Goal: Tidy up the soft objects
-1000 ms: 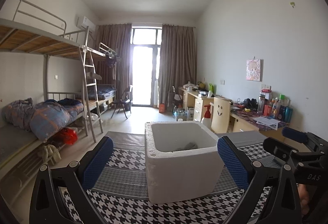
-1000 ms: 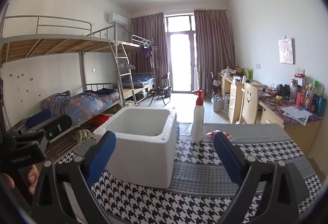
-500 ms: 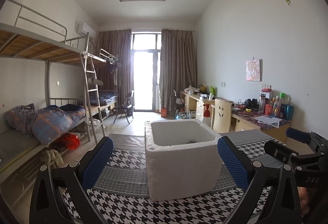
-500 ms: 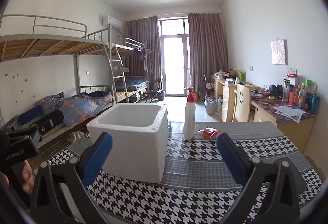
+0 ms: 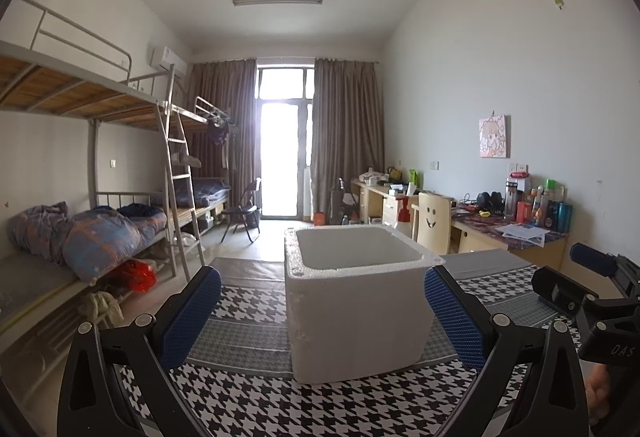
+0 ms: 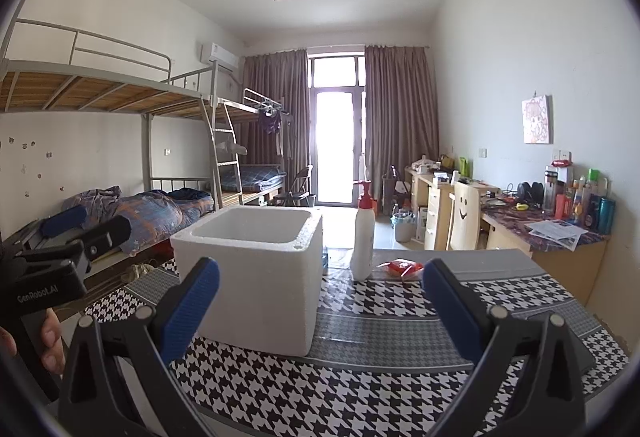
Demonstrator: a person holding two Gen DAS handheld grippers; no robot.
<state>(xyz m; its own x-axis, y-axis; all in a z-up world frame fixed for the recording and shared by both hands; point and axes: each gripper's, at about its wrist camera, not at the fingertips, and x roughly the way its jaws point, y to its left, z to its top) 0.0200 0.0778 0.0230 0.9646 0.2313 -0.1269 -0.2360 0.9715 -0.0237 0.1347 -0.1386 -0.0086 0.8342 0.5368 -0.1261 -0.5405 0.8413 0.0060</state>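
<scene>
Foam box is seen on the houndstooth tablecloth, dead ahead of the left gripper and left of centre for the right gripper. Both are held level, jaws spread wide and empty; the left is judged nearer.

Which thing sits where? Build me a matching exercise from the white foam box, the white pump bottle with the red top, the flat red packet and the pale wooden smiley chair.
1. white foam box
2. white pump bottle
3. flat red packet
4. pale wooden smiley chair

A. upright, between box and packet
B. on the floor at the desk
C. leftmost on the houndstooth cloth
D. lying right of the bottle

Pairs: 1-C, 2-A, 3-D, 4-B.
</scene>
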